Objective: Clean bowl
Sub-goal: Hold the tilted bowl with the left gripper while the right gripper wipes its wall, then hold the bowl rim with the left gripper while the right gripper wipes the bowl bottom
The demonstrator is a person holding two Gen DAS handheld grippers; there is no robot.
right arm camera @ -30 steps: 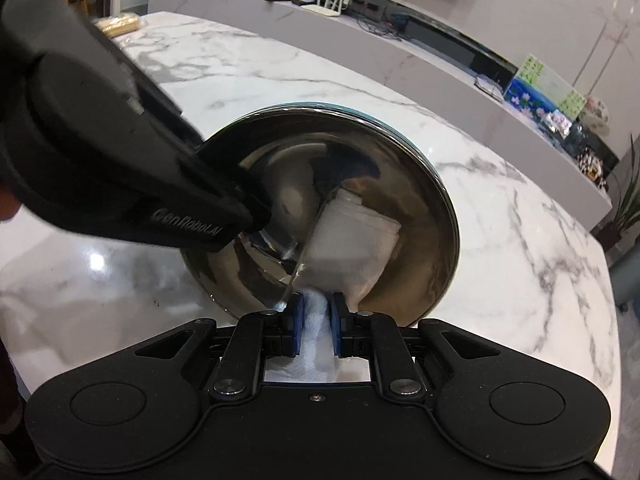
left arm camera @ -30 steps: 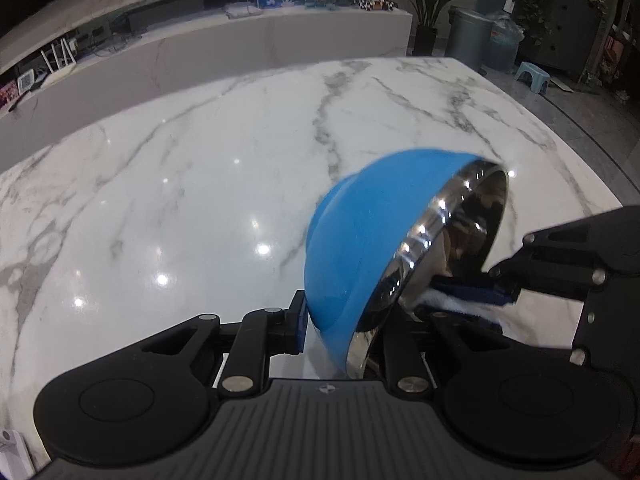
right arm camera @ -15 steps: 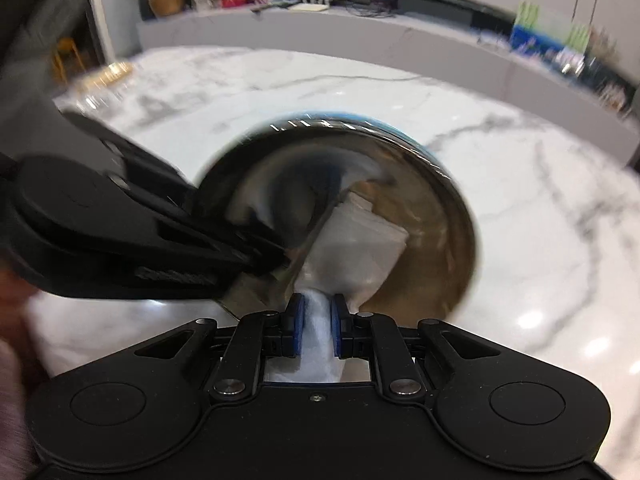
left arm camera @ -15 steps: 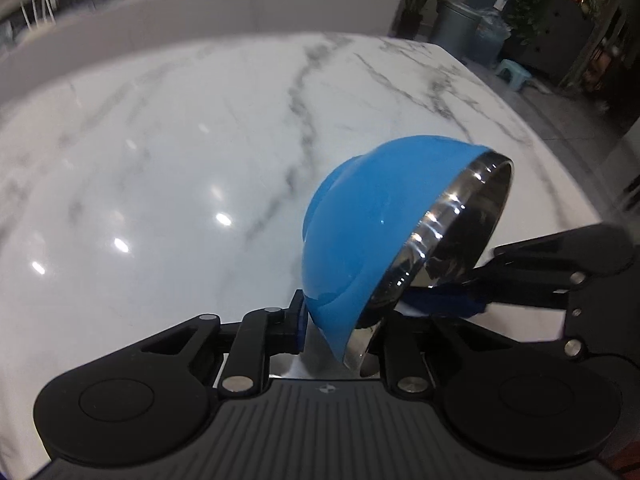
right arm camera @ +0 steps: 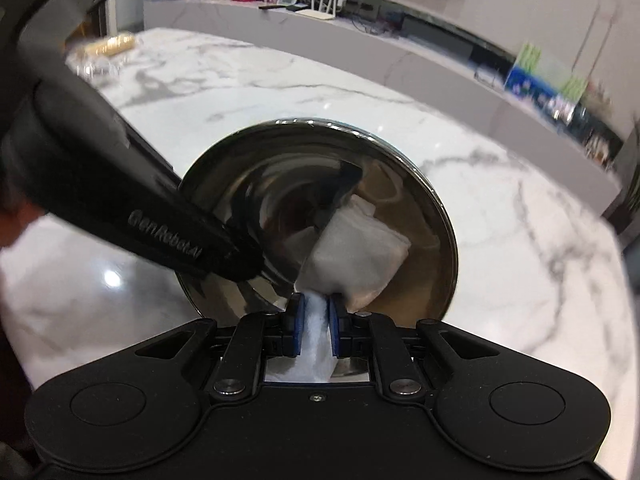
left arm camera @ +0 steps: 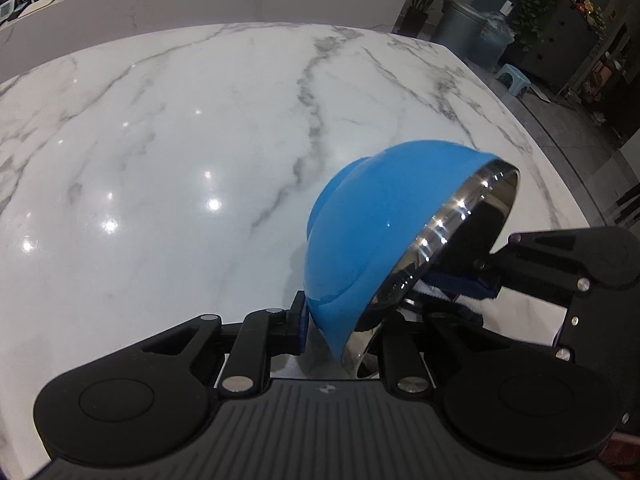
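Observation:
A bowl (left arm camera: 384,232), blue outside and shiny steel inside (right arm camera: 288,200), is held tilted on its side above the marble table. My left gripper (left arm camera: 340,328) is shut on its rim, one finger outside and one inside. My right gripper (right arm camera: 314,324) is shut on a folded white cloth (right arm camera: 356,256), which presses against the lower right of the bowl's inner wall. In the left wrist view the right gripper (left arm camera: 460,288) reaches into the bowl's mouth from the right. The left gripper's black body (right arm camera: 120,200) crosses the right wrist view at left.
The white marble table (left arm camera: 180,160) spreads under both grippers; its edge runs at right (left arm camera: 560,184). A wrapped package (right arm camera: 112,46) lies at the table's far end. A long counter (right arm camera: 360,44) with small items stands behind.
The bowl has shifted and tilted slightly in the left gripper's hold. The cloth has slid a little across the inner wall. Both grips are unchanged.

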